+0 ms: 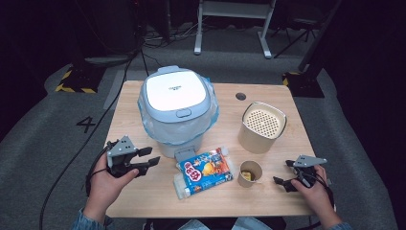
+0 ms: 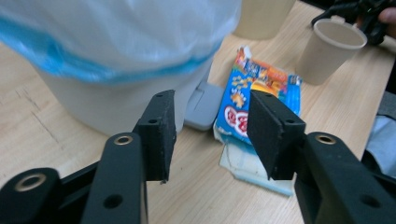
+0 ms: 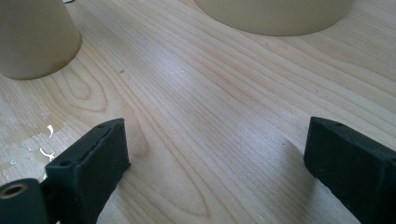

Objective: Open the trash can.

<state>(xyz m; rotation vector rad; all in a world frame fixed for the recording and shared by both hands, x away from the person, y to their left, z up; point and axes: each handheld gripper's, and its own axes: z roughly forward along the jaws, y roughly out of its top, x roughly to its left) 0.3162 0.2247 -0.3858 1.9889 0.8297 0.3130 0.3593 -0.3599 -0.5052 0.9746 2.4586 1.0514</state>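
A white pedal bin [image 1: 176,103] with a shut lid and a blue-edged bag liner stands at the table's middle back; in the left gripper view the bin [image 2: 116,56] looms close. Before its pedal [image 1: 186,153] lies a blue and orange snack packet [image 1: 205,171], flat on the table. A paper cup [image 1: 250,173] with something yellow inside stands right of the packet. My left gripper [image 1: 151,156] is open, left of the packet [image 2: 233,107], holding nothing. My right gripper [image 1: 281,171] is open on the table right of the cup [image 3: 32,37], its jaws wide apart and empty.
A beige cylinder [image 1: 262,125] with a perforated top stands behind the cup. The wooden table [image 1: 143,191] has a round cable hole [image 1: 241,96] at the back right. Bare wood lies between my right gripper's [image 3: 217,135] jaws. Dark floor with cables surrounds the table.
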